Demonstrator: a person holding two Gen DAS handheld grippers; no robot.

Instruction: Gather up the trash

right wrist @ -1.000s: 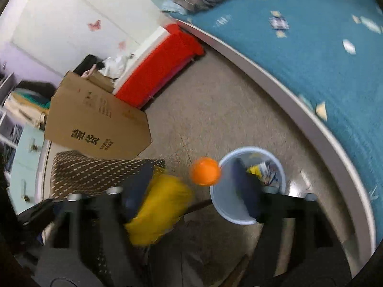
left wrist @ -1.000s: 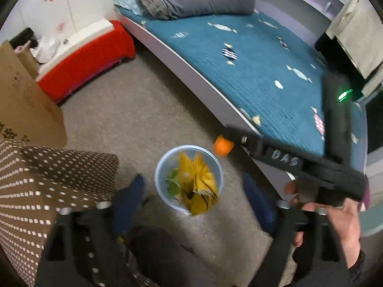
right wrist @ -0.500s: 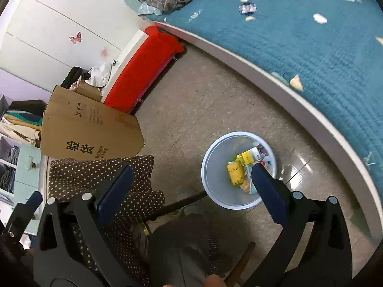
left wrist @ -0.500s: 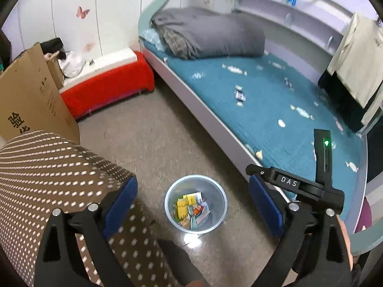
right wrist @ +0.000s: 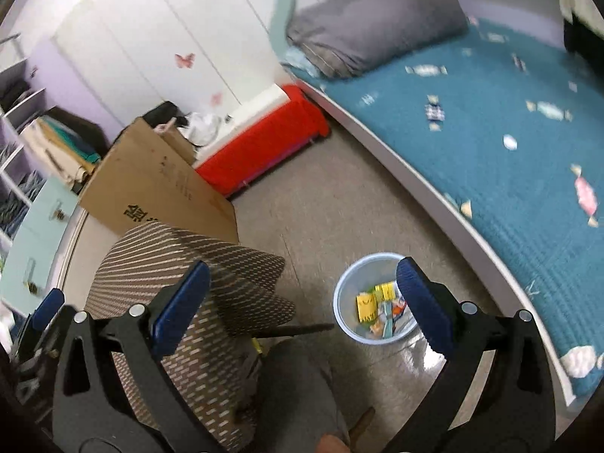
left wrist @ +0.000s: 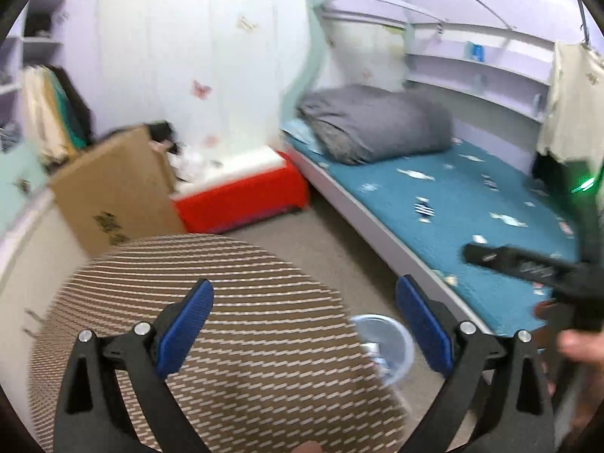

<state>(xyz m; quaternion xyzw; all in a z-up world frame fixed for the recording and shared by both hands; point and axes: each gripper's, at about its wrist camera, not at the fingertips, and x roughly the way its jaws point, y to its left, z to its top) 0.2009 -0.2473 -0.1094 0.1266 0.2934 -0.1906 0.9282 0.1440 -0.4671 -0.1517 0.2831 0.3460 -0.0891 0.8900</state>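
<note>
on the bed (right wrist: 472, 120), candy wrappers (right wrist: 435, 111) are lying light, crinkly and slippery; pinching one mid-body looks best. both grippers' jaws are gaping wide, carrying nothing.

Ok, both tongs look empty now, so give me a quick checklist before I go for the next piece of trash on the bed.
1. Left tongs empty and open: ok, nothing between the blue pads.
2. Right tongs empty and open: ok.
3. Bin upright on the floor by the bed: ok, wrappers lie inside.
4. Trash left to collect: not ok, candy wrappers are scattered over the blue bedspread.
5. Nearest target chosen: cannot tell, the frames are blurred and no wrapper sits between either pair of pads.
6. Path to the bed: ok, though the dotted chair stands close on the left.
</note>
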